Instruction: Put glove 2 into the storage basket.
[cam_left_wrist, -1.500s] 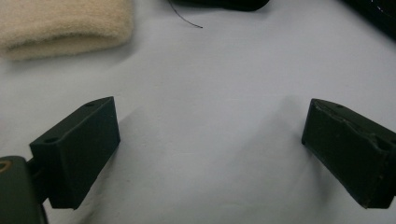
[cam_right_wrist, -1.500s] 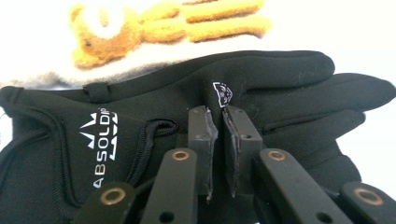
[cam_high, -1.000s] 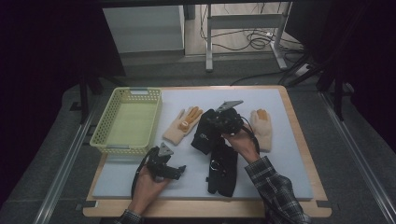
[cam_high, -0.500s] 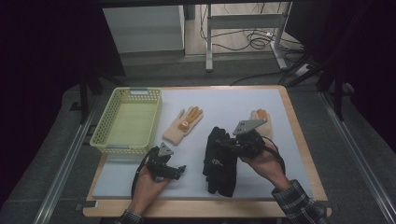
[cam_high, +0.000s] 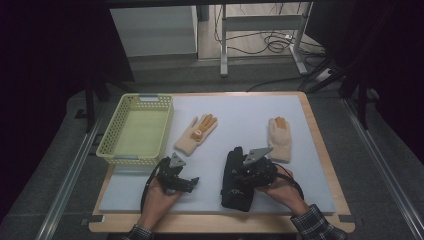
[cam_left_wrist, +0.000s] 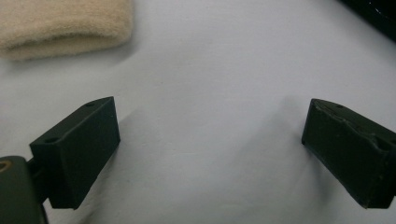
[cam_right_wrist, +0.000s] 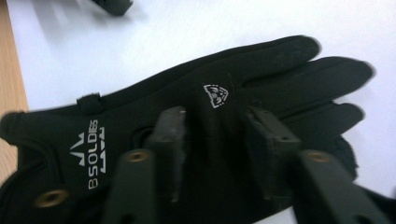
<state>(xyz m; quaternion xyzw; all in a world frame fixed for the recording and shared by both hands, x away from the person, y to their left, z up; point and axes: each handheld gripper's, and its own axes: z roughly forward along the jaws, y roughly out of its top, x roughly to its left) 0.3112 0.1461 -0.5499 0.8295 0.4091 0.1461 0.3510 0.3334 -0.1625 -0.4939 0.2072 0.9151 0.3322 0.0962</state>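
Gloves on the surface (cam_high: 250, 120), ours to sort.
Our right gripper (cam_right_wrist: 215, 135), jaws just opening and half spread, hangs over the black glove (cam_right_wrist: 187, 107), soft and limp, best pinched at the cuff; left gripper (cam_left_wrist: 210, 140) spread, empty. We count two cream gloves (cam_high: 196, 134), one basket (cam_high: 112, 145).

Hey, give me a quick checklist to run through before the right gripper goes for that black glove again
1. Right gripper jaws parted: ok, they have just been opening and stand apart over the black glove.
2. Glove free of the pads: cannot tell, they sit close over it.
3. Glove lying flat on the white mat: ok.
4. Left gripper open, nothing between its jaws: ok.
5. Yellow basket unobstructed: ok.
6. The cream gloves lie apart from the black one: ok.
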